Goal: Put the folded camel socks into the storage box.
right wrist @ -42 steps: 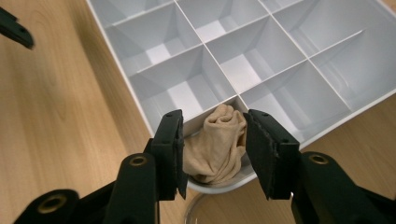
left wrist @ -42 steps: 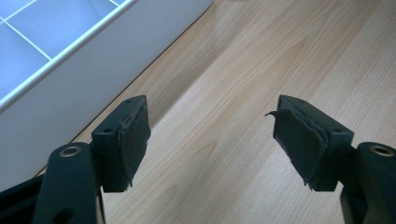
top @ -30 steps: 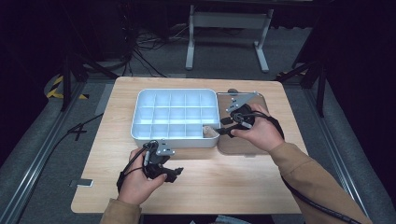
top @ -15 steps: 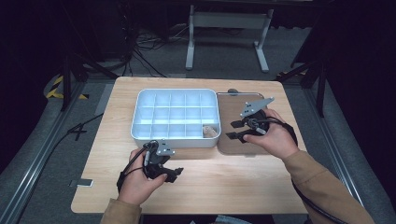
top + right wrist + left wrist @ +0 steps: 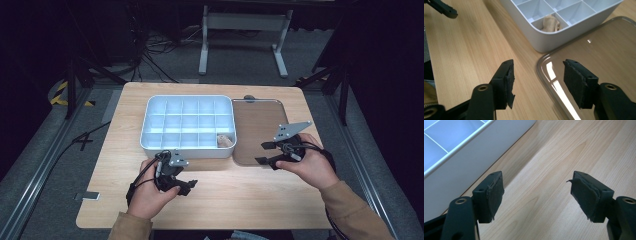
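Note:
A small beige lump [image 5: 225, 141] [image 5: 551, 23] lies in the near right compartment of the white divided box [image 5: 150, 125] [image 5: 554, 41]. To the right of it, my right gripper [image 5: 263, 153] [image 5: 537, 75] hovers over the near left corner of the glossy brown tray [image 5: 257, 125] [image 5: 604, 50]. Its jaws have just been opening and now stand open with nothing between them. My left gripper [image 5: 189, 187] [image 5: 536, 187] rests low over the wooden table [image 5: 240, 200] just in front of the box wall [image 5: 461, 162], open and empty.
The box's other compartments look empty. The brown tray sits flush against the box's right side. A small dark round object [image 5: 248, 98] lies at the tray's far edge. Bare wood runs along the table's front and left. Dark floor, cables and a metal stand lie beyond.
My right gripper has drawn back from the box's near right compartment to the right, over the brown tray, with its jaws spreading. The beige lump stays in the compartment. The left gripper has kept still.

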Demonstrator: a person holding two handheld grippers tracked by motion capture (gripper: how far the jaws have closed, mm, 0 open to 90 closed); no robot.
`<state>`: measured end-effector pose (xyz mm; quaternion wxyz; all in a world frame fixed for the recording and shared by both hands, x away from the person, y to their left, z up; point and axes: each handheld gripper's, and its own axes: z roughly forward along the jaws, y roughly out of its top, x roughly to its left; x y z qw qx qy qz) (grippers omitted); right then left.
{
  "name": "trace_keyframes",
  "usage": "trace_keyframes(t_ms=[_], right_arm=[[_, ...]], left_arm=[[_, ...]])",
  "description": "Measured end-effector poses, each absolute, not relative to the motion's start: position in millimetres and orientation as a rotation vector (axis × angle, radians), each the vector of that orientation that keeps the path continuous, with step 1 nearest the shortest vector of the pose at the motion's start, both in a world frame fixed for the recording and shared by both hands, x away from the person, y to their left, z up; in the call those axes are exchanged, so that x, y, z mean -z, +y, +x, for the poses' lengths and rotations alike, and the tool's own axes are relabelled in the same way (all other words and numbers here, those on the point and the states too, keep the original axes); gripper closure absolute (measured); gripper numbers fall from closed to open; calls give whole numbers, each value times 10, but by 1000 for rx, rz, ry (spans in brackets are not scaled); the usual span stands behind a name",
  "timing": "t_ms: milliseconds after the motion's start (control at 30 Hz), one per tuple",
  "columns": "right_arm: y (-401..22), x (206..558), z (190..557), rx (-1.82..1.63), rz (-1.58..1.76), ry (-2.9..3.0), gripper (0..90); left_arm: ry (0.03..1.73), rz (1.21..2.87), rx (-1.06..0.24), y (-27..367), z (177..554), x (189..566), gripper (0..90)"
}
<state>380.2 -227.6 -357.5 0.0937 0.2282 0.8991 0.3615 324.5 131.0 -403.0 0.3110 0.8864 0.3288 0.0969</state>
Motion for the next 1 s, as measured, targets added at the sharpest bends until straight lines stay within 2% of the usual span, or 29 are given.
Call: trace_keyframes(t_ms=[467,1000], right_arm=[[-2556,3778,3516,-1123,753,2594,394],[-2664,4215,3470,-1141,732,2584,391]], left_arm=[[864,2342,-263,1306,3243,4028,272],[869,2388,-254,1301,3259,4077,261]])
